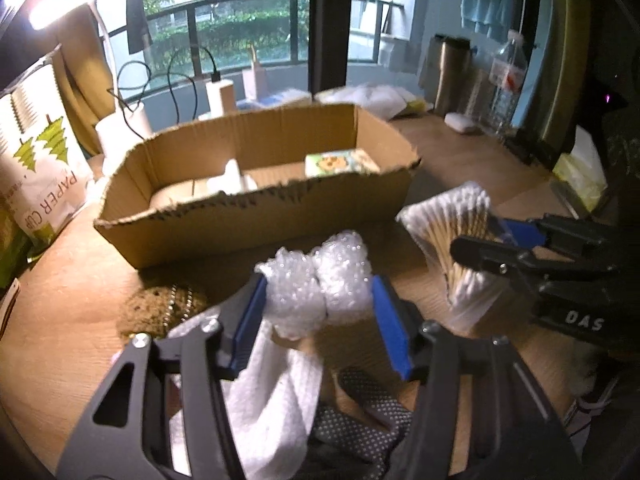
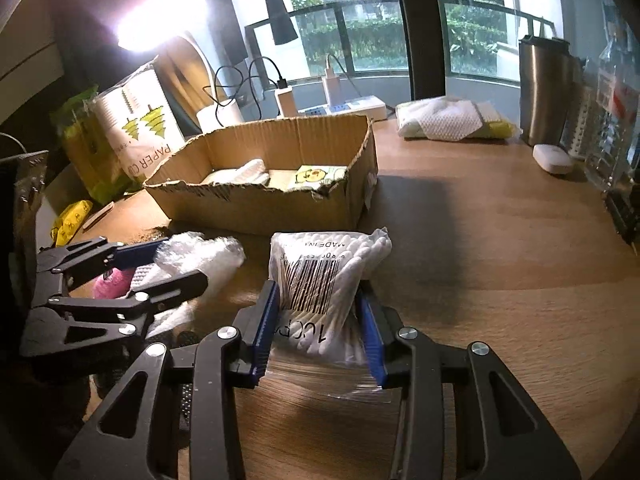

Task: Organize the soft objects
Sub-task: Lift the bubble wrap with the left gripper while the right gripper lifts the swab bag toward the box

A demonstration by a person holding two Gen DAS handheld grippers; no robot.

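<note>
My left gripper [image 1: 320, 308] is shut on a roll of bubble wrap [image 1: 320, 280], held above the wooden table in front of the cardboard box [image 1: 256, 216]. My right gripper [image 2: 320, 320] is shut on a bag of cotton swabs [image 2: 324, 272], also in front of the box [image 2: 260, 208]. In the left wrist view the swab bag [image 1: 452, 236] and right gripper [image 1: 484, 240] sit to the right. In the right wrist view the left gripper [image 2: 168, 264] and bubble wrap [image 2: 200, 256] sit to the left. The box holds a white cloth [image 1: 232, 178] and a tissue pack [image 1: 340, 162].
A white towel [image 1: 276, 396], a dotted dark cloth [image 1: 360, 424] and a brown knitted piece [image 1: 160, 308] lie under my left gripper. A pink ball [image 2: 112, 282] lies beside it. A paper cup bag [image 1: 44, 184], a steel tumbler [image 2: 548, 92], a water bottle [image 1: 506, 84] and white cloths [image 2: 444, 120] ring the table.
</note>
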